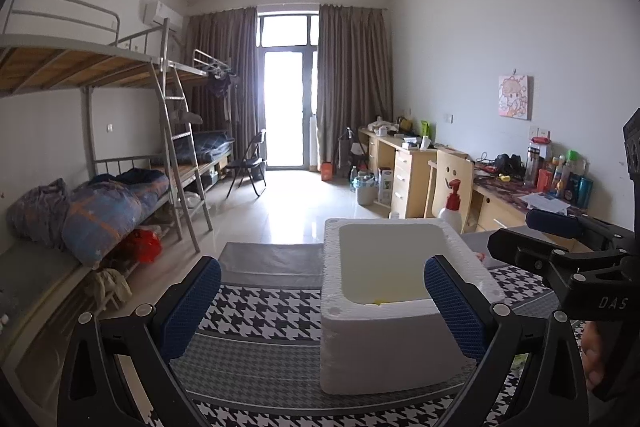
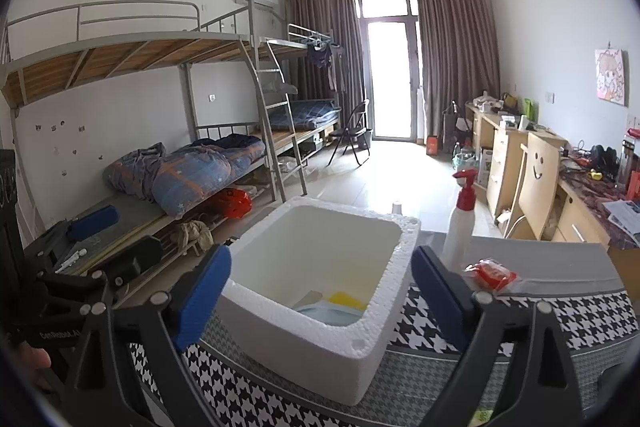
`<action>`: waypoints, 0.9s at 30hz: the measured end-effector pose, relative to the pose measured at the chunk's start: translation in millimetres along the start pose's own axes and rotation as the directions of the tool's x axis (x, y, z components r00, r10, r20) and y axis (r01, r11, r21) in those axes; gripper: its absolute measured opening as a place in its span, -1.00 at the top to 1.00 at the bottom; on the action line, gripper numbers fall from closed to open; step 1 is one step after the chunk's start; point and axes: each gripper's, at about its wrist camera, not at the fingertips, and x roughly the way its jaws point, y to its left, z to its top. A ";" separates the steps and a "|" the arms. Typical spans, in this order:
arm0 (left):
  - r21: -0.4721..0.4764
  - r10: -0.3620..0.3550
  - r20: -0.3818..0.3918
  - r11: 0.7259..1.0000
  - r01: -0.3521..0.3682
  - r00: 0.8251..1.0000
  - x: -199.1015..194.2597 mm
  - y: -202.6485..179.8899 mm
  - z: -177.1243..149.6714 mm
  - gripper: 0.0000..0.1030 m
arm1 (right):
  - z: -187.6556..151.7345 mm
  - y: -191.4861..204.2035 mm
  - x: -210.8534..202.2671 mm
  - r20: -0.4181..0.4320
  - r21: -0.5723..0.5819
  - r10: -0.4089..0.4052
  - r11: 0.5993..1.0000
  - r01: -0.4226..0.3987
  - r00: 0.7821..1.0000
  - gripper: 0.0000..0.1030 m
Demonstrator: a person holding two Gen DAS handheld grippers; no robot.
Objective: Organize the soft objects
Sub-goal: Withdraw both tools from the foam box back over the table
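Note:
A white foam box [image 1: 380, 343] stands on the houndstooth-covered table [image 1: 260, 307]. In the right wrist view the foam box [image 2: 320, 343] holds a yellow soft item [image 2: 347, 301] and a pale blue one [image 2: 332, 313] at its bottom. A red packet [image 2: 490, 273] lies on the table to the right of the box. My right gripper [image 2: 322, 297] is open just in front of the box, nothing pressed between its blue pads. My left gripper [image 1: 324, 307] is open too, near the box's left front corner. Each gripper shows at the edge of the other's view.
A white spray bottle with a red top [image 2: 460, 223] stands behind the box on the right. Bunk beds with bedding [image 2: 188, 175] line the left wall. Desks and a wooden chair [image 2: 536, 179] line the right wall. A tiled floor lies beyond the table's far edge.

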 end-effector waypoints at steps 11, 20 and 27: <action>0.013 -0.024 0.021 1.000 0.024 0.999 -13.2 -9.6 0.9 -0.98 | -4.1 -4.4 -19.9 0.026 -0.001 -0.007 1.000 0.007 1.000 -0.83; 0.024 -0.038 0.030 0.999 0.037 0.999 -23.3 -15.4 0.6 -0.98 | -8.9 -9.5 -32.4 0.041 0.005 -0.012 1.000 0.012 0.999 -0.83; 0.024 -0.055 0.038 0.998 0.054 0.998 -33.6 -21.3 -1.0 -0.98 | -13.1 -11.6 -45.3 0.055 0.006 -0.022 1.000 0.021 0.998 -0.83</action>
